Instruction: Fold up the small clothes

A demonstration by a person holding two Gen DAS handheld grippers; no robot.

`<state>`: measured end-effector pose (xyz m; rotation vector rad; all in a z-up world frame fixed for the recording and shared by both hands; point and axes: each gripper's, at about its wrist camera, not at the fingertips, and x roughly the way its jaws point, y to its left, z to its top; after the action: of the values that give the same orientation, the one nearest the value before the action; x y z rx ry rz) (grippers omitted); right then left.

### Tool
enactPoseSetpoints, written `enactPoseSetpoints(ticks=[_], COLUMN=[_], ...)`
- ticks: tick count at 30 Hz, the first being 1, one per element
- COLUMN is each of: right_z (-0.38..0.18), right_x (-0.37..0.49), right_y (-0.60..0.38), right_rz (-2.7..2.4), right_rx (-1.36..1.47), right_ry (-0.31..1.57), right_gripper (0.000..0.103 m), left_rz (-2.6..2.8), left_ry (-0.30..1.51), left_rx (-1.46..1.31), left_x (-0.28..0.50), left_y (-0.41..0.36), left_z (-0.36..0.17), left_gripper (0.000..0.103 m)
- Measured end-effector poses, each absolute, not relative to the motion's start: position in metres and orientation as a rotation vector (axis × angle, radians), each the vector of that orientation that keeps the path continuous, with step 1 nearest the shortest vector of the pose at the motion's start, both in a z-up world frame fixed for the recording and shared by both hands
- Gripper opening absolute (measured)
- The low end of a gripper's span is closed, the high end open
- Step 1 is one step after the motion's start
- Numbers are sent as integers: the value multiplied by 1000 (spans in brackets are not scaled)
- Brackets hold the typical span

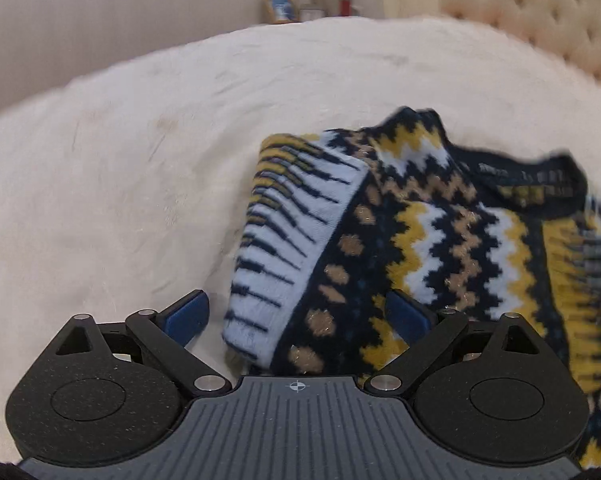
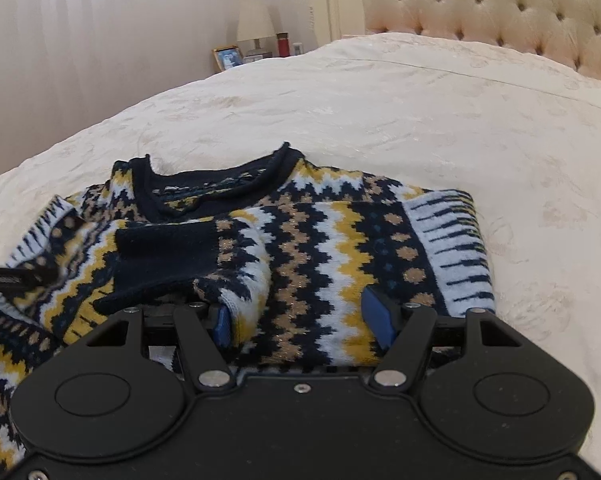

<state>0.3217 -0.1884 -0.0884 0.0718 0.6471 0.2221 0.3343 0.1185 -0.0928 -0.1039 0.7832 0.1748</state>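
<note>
Garment: a small knitted sweater (image 2: 308,248) in navy, mustard, white and tan zigzag bands lies in the lower middle of the right wrist view, on a cream embossed bedspread (image 2: 420,112); it fills the centre and right of the left wrist view.
Fold state: both sides look turned in over the body, and a navy ribbed cuff (image 2: 168,248) lies across the chest at left centre, likely to make the piece narrower.
Neckline: the navy rolled collar (image 2: 216,184) points to the upper part of the frame, towards the tufted beige headboard (image 2: 500,4).
Left gripper (image 1: 296,316): blue pads spread wide, with the striped folded edge between them but not pinched; I judge it is placed to take or has just let go of that edge.
Right gripper (image 2: 304,320): blue pads apart, straddling the near hem, pressing on nothing that I can see.
Next step, as a guess: lifting the near hem towards the collar to halve the length.
Background: a lamp with a pale shade (image 2: 254,26) and a small gilt picture frame (image 2: 226,58) stand at upper centre.
</note>
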Motion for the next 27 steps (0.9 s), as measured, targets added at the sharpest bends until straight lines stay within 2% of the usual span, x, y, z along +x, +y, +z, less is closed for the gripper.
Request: enactPoseSetpoints(ticks=[7,21,23,27], right_z=[-86,-85,-85,-85], right_x=[325,323,324,322], right_y=[-230,-267,-266,-260], right_rz=[124,-9,4,29], right_rx=[274,402,392,377], right_ry=[628,633,635,648], right_gripper=[69,70,69,59], left_rz=[161,165,163,161], left_ry=[771,744,743,737], left_rx=[-124,-124,-122,-123], left_x=[329,326,326,326], left_y=[123,121,122,123], left_z=[-96,-97,-98,-97], left_gripper=[101,101,101,101])
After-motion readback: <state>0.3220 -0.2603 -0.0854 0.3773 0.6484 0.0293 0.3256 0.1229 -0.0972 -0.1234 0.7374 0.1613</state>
